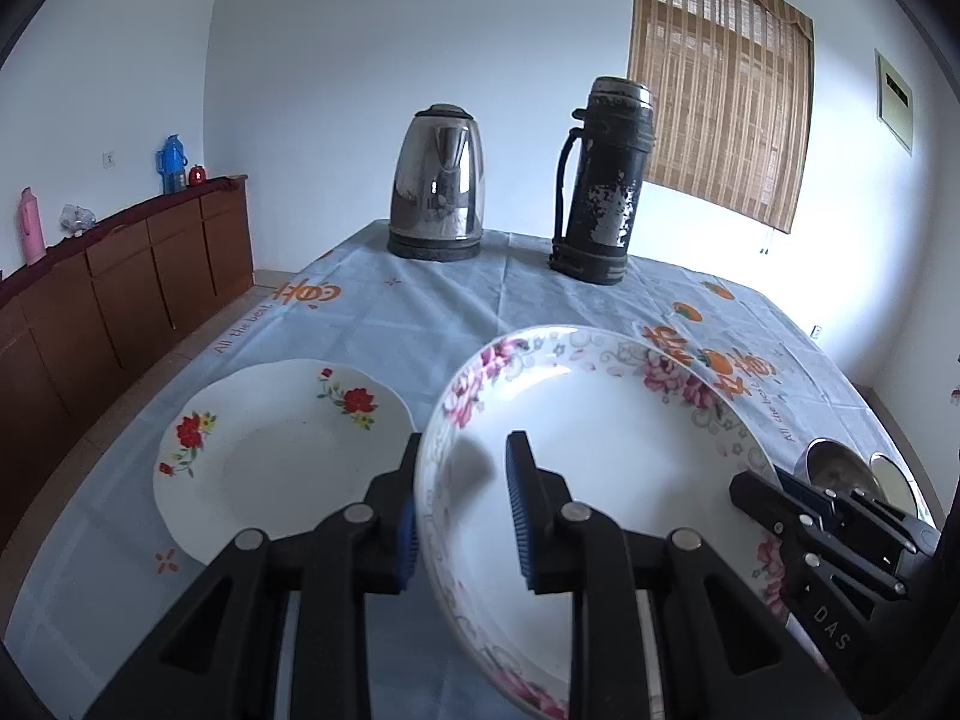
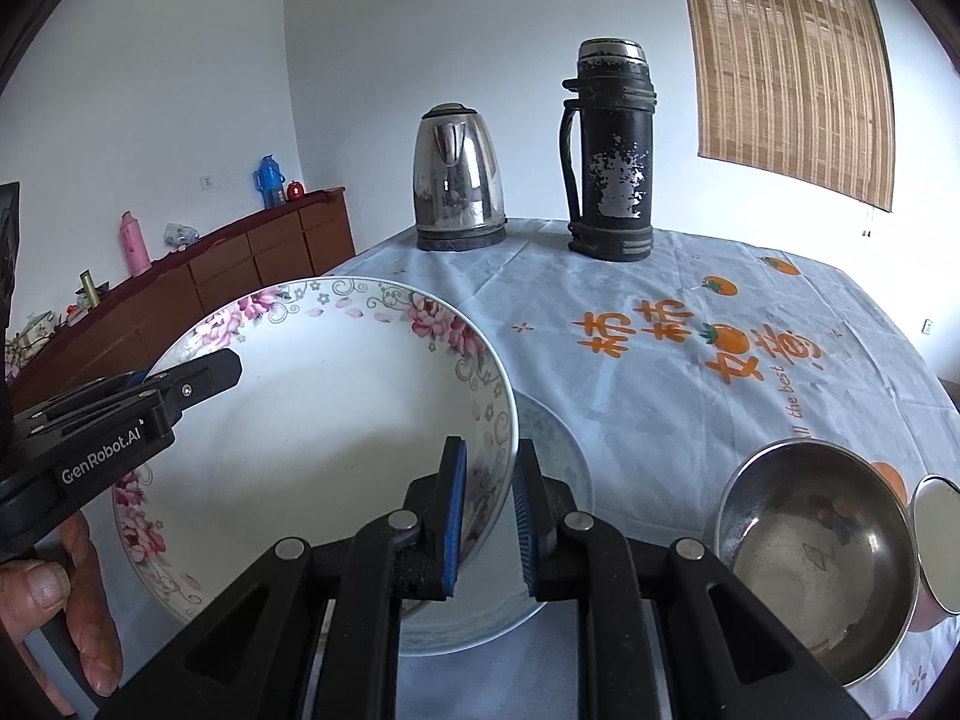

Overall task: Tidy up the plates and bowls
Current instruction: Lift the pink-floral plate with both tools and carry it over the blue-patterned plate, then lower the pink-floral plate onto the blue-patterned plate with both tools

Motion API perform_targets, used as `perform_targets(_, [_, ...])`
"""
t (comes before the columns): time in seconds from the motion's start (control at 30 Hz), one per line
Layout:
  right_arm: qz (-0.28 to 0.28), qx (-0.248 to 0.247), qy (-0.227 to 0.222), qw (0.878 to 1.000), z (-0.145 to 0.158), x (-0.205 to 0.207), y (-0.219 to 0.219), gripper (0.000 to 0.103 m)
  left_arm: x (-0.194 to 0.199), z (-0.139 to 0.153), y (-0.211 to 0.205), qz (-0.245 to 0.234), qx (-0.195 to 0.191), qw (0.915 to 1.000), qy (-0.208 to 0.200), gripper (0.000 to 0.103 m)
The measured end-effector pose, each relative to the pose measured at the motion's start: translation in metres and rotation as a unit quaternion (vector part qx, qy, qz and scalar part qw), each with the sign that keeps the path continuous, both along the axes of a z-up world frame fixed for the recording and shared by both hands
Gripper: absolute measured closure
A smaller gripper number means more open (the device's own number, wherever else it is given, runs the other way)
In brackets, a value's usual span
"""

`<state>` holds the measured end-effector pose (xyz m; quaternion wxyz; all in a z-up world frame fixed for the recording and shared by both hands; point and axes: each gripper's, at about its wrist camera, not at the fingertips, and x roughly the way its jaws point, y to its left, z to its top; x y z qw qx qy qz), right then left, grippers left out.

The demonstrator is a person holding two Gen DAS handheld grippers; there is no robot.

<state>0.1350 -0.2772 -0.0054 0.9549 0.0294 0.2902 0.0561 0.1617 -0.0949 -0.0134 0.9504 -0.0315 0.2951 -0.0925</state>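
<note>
A large deep plate with pink flowers on its rim (image 1: 600,450) (image 2: 312,420) hangs between both grippers, slightly above the table. In the left wrist view my left gripper (image 1: 465,468) is shut on the plate's left rim, and my right gripper (image 1: 780,498) shows at the opposite edge. In the right wrist view my right gripper (image 2: 489,480) is shut on the right rim, with the left gripper (image 2: 222,369) at the far side. A white plate with red flowers (image 1: 270,450) lies on the cloth to the left. A pale plate (image 2: 555,450) lies partly hidden under the held plate.
A steel bowl (image 2: 822,552) (image 1: 834,468) and a second steel piece (image 2: 942,540) sit at the right near the table edge. A steel kettle (image 1: 438,180) and a dark thermos (image 1: 600,180) stand at the far side. A wooden cabinet (image 1: 150,276) lines the left wall. A hand (image 2: 60,600) holds the left gripper.
</note>
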Motion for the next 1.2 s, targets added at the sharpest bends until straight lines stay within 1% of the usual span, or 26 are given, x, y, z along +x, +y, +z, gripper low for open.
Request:
perform_targets(0.5, [-0.031, -0.018, 0.006, 0.999, -0.006, 0.003, -0.007, 0.086, 0.019, -0.013, -0.014, -0.014, -0.008, 0.9998, 0.009, 0.080])
perform_targets(0.67, [-0.040, -0.023, 0.009, 0.999, -0.008, 0.005, -0.009, 0.086, 0.023, -0.016, -0.017, -0.018, -0.008, 0.9998, 0.008, 0.080])
perform_targets(0.87, [-0.046, -0.025, 0.012, 0.999, -0.011, 0.006, -0.009, 0.086, 0.024, -0.016, -0.017, -0.025, -0.017, 0.9995, 0.001, 0.080])
perform_targets(1.2, [-0.054, -0.029, 0.018, 0.998, -0.015, 0.009, -0.012, 0.086, 0.031, -0.021, -0.022, -0.031, -0.012, 0.9994, 0.008, 0.080])
